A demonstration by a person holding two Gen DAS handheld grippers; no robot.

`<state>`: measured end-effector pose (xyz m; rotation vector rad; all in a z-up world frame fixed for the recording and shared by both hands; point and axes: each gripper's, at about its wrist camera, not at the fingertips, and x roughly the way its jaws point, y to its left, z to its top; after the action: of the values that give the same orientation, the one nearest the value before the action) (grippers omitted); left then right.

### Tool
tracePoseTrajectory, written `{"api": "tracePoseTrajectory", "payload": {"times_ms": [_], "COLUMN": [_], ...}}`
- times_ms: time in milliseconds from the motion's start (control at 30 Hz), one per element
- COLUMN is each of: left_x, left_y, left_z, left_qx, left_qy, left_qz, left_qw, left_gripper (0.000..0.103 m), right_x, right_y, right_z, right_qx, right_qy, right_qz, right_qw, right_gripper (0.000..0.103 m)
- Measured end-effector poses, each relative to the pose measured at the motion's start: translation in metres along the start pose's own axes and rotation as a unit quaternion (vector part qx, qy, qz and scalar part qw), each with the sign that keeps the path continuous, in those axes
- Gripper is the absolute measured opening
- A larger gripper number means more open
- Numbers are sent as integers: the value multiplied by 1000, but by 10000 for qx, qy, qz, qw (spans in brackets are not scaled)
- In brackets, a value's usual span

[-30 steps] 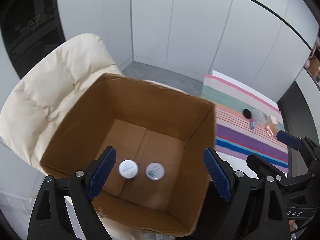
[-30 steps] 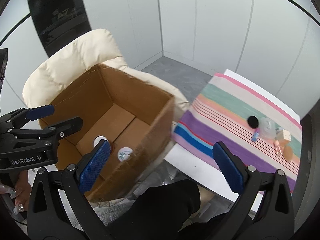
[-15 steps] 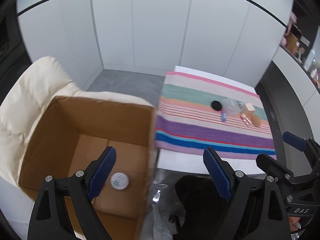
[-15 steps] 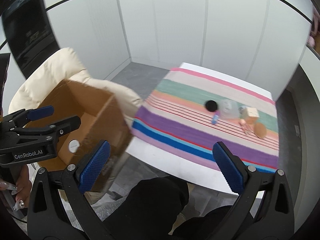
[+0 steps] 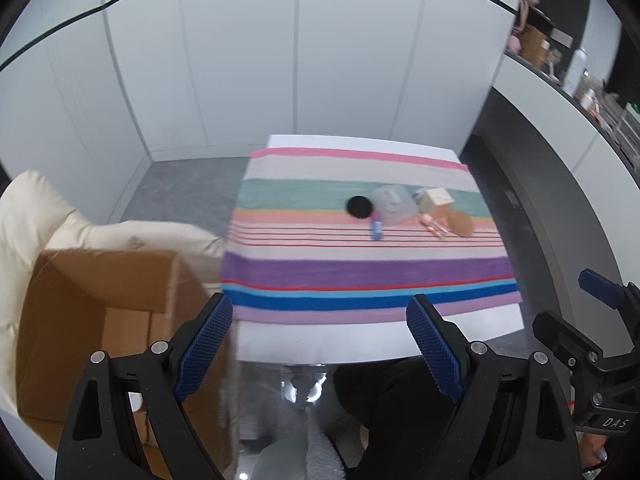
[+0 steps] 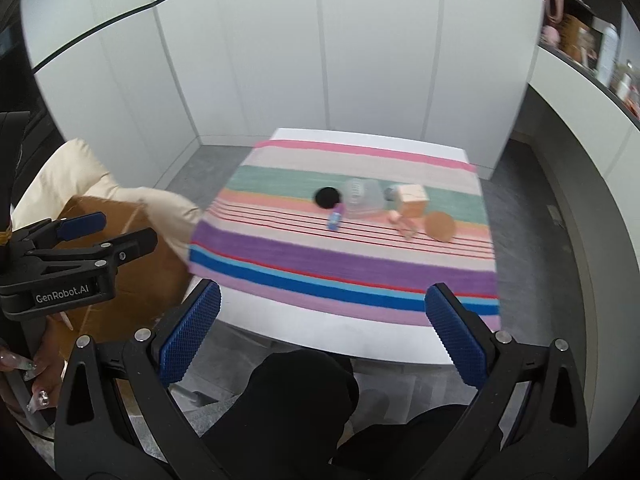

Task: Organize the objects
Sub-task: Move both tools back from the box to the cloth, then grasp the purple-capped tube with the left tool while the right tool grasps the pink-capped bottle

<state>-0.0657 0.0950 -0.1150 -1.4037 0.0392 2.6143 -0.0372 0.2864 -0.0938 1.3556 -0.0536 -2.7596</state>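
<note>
A white table (image 5: 360,344) covered by a striped cloth (image 5: 360,272) stands ahead, and everything else is placed from it. On the cloth's far half lies a row of small items: a black round pad (image 5: 359,207), a clear plastic tub (image 5: 394,205) just right of it, a small purple tube (image 5: 376,229) in front of the tub, then a beige box (image 5: 438,199), a pink item too blurred to name, and a tan sponge (image 5: 461,223). Left of the table, an open cardboard box (image 5: 100,312) sits on a cream cushion (image 5: 36,216).

The left gripper (image 5: 319,350) and the right gripper (image 6: 322,334) both hover above the table's near edge, jaws wide apart, holding nothing.

These items are probably light. The sponge and pad look soft, so pinch them across their edges. The tube may roll; take it across its middle. The tub may flex, so squeeze gently.
</note>
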Motion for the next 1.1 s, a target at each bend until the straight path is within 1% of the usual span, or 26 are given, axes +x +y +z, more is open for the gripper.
{"api": "tracePoseTrajectory", "payload": {"times_ms": [233,400,600,667,767,900,1000,1100], "left_x": [10,18,27,33,42,63,86,119], "left_y": [-46,-69,-84,-89,-93,-91,-94,-100], "left_z": [11,16,22,27,32,42,53,64], "left_qx": [347,504,689,806,927,946,1018,1143], "left_qy": [23,98,88,48,23,243,364,545], "left_qz": [-245,-348,-251,-128,53,81,144,172], "left_qw": [9991,9981,9973,9967,9957,9952,9940,9918], "left_gripper": [90,90,90,90,90,90,90,90], "right_x": [-9,-8,-1,4,20,49,76,105], "right_y": [-46,-70,-93,-101,-116,-138,-152,-163], "right_z": [-12,-19,-23,-24,-25,-22,-16,-10], "right_qx": [345,541,606,632,724,889,991,988], "right_qy": [18,64,56,48,106,210,320,410], "right_qz": [-288,-390,-529,-546,-489,-390,-373,-400], "right_qw": [9990,9978,9967,9965,9961,9951,9939,9935], "right_gripper": [103,103,103,103,103,103,103,103]}}
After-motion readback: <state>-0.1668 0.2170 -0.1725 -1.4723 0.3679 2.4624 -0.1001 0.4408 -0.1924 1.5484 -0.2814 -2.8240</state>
